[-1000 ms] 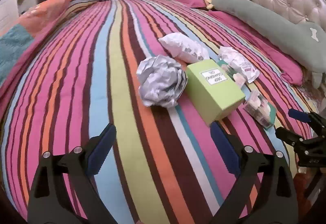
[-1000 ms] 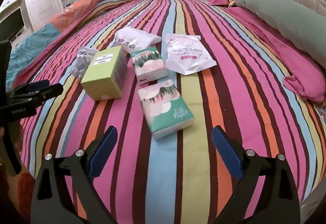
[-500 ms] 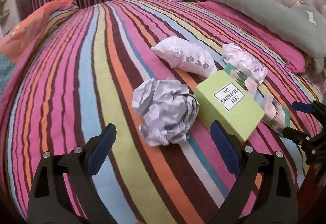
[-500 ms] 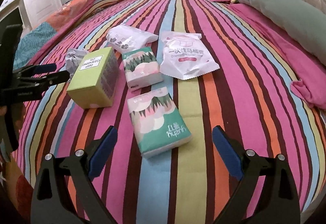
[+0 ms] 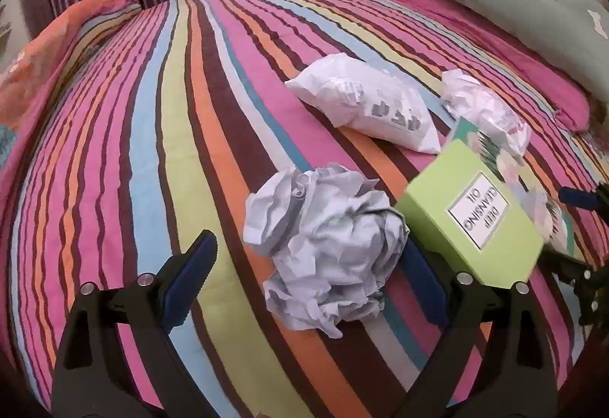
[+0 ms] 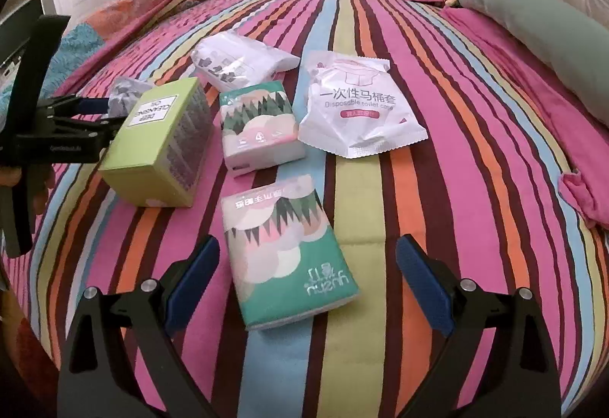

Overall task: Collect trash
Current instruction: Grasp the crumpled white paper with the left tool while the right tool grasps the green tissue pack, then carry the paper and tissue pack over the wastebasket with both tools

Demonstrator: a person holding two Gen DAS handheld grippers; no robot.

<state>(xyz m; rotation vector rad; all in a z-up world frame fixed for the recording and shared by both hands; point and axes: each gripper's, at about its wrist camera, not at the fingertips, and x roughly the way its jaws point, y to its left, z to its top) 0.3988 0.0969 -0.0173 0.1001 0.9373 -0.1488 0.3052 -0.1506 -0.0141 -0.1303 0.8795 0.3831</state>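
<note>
A ball of crumpled paper (image 5: 327, 246) is seen on the striped bed (image 5: 160, 151), right between the wide-open jaws of the left gripper (image 5: 308, 273), but it is not squeezed. A green box (image 5: 472, 224) is touching the paper ball on one side. The right gripper (image 6: 308, 273) is held wide open too, with a green tissue pack (image 6: 289, 258) lying between its jaws, not gripped. A second tissue pack (image 6: 259, 125) and two white bags (image 6: 357, 109) (image 6: 239, 60) are laid farther back.
</note>
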